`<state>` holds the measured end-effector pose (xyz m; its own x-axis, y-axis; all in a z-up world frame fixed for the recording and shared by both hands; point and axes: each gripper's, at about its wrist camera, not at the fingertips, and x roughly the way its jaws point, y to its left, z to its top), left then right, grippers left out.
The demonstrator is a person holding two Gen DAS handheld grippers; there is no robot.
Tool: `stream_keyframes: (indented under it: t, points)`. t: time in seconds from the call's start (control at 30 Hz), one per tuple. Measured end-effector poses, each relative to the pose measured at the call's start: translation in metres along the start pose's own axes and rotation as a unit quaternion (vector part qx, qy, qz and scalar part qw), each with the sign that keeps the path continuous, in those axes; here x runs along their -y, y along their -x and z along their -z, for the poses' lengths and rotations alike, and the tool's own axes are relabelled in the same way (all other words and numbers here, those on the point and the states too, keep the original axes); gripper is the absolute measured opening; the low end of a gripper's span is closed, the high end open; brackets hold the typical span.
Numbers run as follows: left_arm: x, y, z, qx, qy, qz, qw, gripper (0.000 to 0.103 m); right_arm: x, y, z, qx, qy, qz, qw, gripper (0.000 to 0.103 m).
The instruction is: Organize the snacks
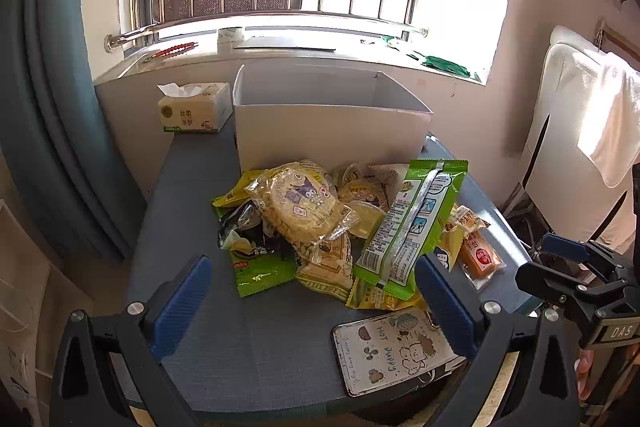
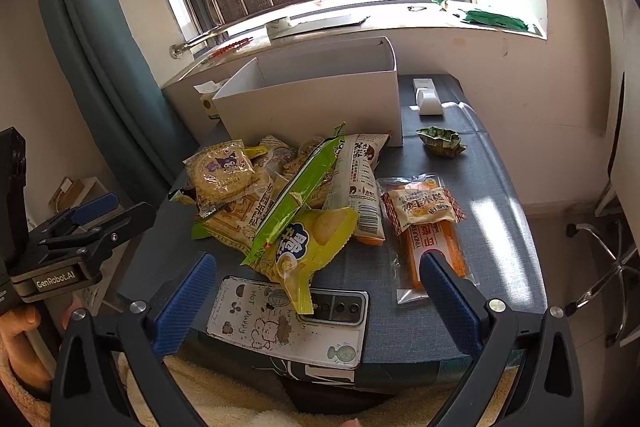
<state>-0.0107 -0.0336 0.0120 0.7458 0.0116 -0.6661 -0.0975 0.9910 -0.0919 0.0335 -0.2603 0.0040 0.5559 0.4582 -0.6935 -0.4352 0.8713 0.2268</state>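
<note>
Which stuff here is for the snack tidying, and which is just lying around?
For the job: the snack pile, the white box, the orange snack pack.

Just lying about: the phone, the tissue pack, the folded green paper.

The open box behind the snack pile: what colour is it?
White, plain and unprinted. The box shows best in the left wrist view.

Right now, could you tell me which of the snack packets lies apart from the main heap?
The long orange packet at the heap's right edge, under a small clear-wrapped cake. It is the only orange one, lying nearest the right gripper.
</note>
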Motion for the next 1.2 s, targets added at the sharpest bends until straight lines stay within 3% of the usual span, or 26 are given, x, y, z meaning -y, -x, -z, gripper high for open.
stream_keyframes:
  t: [0.2, 0.43, 0.63, 1.0, 1.2]
  points:
    - [-0.001, -0.001, 0.002, -0.003, 0.0, 0.0, 1.0, 0.103, 0.004, 0.0, 0.002, 0.004, -0.014, 0.005, 1.0, 0.103]
    - [-0.001, 0.0, 0.0, -0.002, -0.002, -0.004, 1.0, 0.103, 0.005, 0.001, 0.004, 0.013, -0.026, -0.021, 0.999, 0.103]
    - [-0.003, -0.002, 0.0, -0.003, -0.001, -0.005, 1.0, 0.103, 0.005, -0.003, -0.001, 0.018, -0.02, -0.008, 1.0, 0.103]
    - [-0.009, -0.006, 0.001, -0.005, 0.006, -0.001, 1.0, 0.103, 0.006, -0.039, -0.026, 0.006, -0.035, -0.021, 0.999, 0.103]
    - [-0.012, -0.01, 0.001, -0.01, 0.011, -0.002, 0.9999, 0.103, 0.011, -0.079, -0.041, -0.024, -0.055, -0.03, 0.998, 0.103]
